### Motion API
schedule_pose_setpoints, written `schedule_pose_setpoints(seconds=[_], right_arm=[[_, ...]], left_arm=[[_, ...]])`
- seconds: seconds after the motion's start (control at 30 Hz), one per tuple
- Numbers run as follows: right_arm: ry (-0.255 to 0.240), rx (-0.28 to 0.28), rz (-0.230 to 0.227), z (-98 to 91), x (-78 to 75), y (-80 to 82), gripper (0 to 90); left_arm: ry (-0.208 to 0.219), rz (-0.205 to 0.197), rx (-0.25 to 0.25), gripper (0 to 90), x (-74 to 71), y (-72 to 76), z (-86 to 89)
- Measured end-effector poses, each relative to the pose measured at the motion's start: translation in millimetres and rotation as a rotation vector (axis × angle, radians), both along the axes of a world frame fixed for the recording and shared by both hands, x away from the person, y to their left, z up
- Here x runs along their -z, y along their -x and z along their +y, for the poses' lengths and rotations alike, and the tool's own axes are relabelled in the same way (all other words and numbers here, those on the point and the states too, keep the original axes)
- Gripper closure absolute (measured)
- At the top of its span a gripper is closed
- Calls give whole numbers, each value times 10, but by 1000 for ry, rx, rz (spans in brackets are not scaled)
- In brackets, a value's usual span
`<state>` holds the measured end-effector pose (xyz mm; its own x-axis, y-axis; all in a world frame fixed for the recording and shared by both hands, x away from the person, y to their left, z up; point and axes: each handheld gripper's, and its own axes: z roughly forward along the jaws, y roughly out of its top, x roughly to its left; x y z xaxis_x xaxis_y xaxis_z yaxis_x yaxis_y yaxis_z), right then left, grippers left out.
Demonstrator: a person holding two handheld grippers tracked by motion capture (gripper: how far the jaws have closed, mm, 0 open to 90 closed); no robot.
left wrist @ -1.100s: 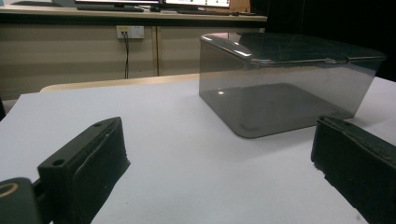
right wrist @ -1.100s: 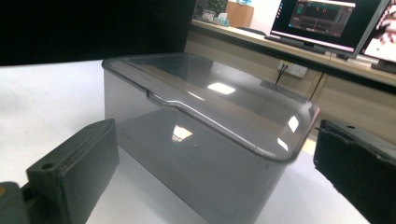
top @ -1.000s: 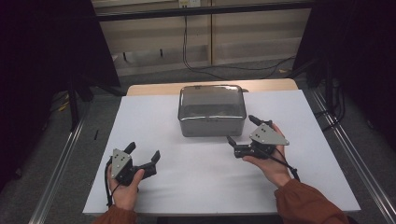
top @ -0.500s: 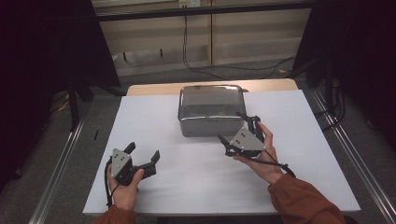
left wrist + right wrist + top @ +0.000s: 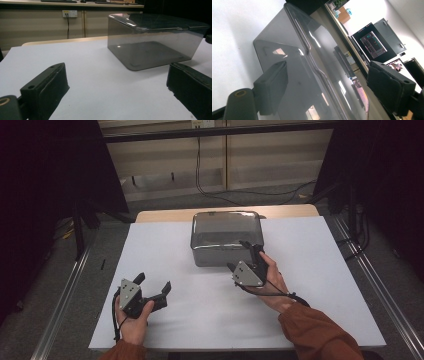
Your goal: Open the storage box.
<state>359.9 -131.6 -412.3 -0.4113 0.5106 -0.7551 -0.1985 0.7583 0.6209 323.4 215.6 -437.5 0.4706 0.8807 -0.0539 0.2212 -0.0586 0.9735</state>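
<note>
While reaching at the smoky box [image 5: 226,236] mid-counter [image 5: 320,285] with right gripper [image 5: 248,261] jaws closing around its lidded front edge, pads' contact hidden; left gripper [image 5: 152,287] spread, idle.

A smoky grey see-through plastic box [image 5: 226,236] is seen on a plain white surface [image 5: 320,285]; black jaws and rust-orange sleeves [image 5: 320,332] are shown.

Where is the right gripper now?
In the high view, the right gripper is right of centre, at the grey box's near right corner, jaws straddling its lid edge.
</note>
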Motion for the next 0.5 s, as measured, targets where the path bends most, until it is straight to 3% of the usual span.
schedule_pose_setpoints(seconds=[0.07, 0.17, 0.3, 0.5], right_arm=[[58, 4, -28, 48, 23, -26, 203], [93, 7, -48, 74, 34, -38, 236], [187, 12, -100, 149, 74, -53, 281], [246, 25, -117, 196, 121, -87, 388]], left_arm=[[-2, -1, 2, 32, -2, 3, -1], [-3, 0, 0, 32, -1, 1, 4], [-6, 1, 1, 32, -1, 1, 5], [6, 2, 9, 32, 1, -1, -2]])
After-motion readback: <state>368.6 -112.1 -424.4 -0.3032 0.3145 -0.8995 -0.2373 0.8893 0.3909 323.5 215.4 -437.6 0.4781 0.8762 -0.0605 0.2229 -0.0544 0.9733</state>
